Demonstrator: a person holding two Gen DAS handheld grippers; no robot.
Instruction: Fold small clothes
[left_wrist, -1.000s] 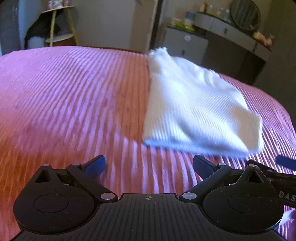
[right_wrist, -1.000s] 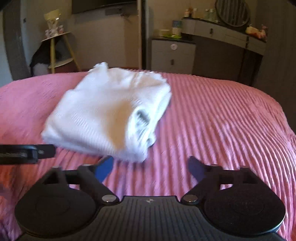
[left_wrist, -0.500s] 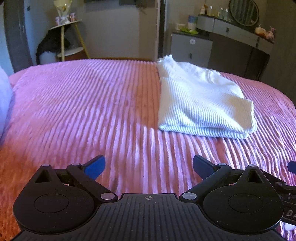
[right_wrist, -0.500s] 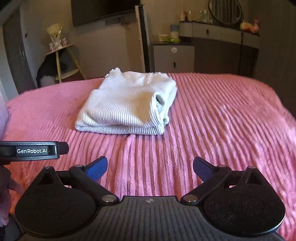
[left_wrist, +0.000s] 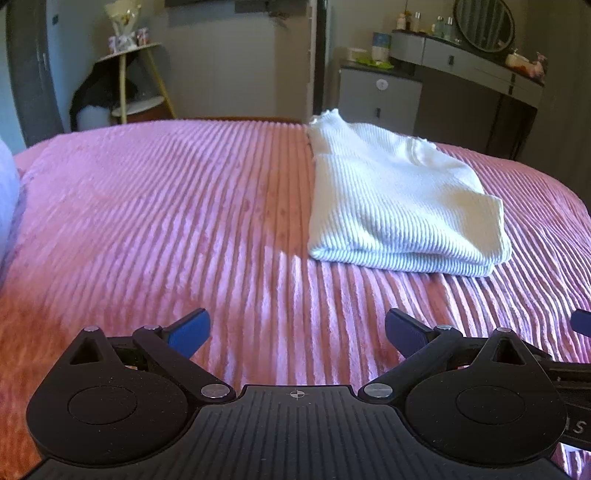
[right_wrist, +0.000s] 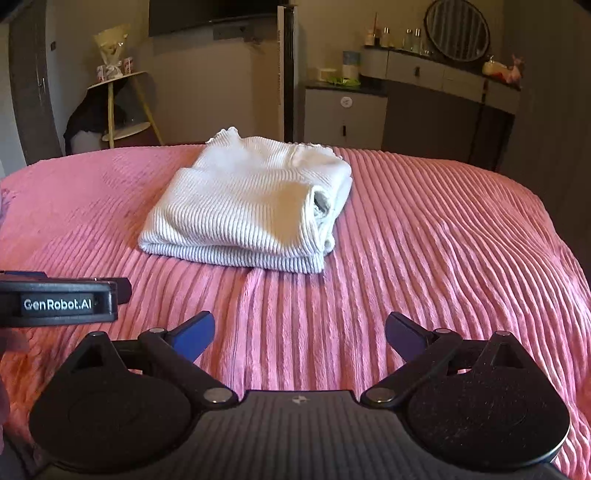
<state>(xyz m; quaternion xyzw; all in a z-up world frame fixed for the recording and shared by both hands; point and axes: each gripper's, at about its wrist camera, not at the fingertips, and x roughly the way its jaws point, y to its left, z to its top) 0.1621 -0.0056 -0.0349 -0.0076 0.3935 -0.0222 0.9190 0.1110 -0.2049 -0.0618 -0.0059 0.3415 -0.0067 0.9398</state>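
A white ribbed knit garment (left_wrist: 399, 206) lies folded into a thick rectangle on the pink ribbed bedspread (left_wrist: 184, 221), right of centre in the left wrist view. The right wrist view shows the same garment (right_wrist: 251, 210) at centre, its layered edges facing right. My left gripper (left_wrist: 297, 328) hovers open over bare bedspread, well short of the garment, nothing between its blue fingertips. My right gripper (right_wrist: 300, 332) is open too, empty, and also short of the garment. The body of the left gripper (right_wrist: 59, 302) pokes in at the left edge of the right wrist view.
Beyond the bed stand a grey dresser (right_wrist: 417, 107) with an oval mirror (right_wrist: 456, 29), a small cabinet (left_wrist: 380, 92) and a round side table (left_wrist: 129, 85) with a black cloth. A pale pillow edge (left_wrist: 7, 199) shows at far left.
Both grippers have drawn back and risen from the garment, so it looks smaller and farther away. The garment itself lies still. The jaws stayed open throughout.
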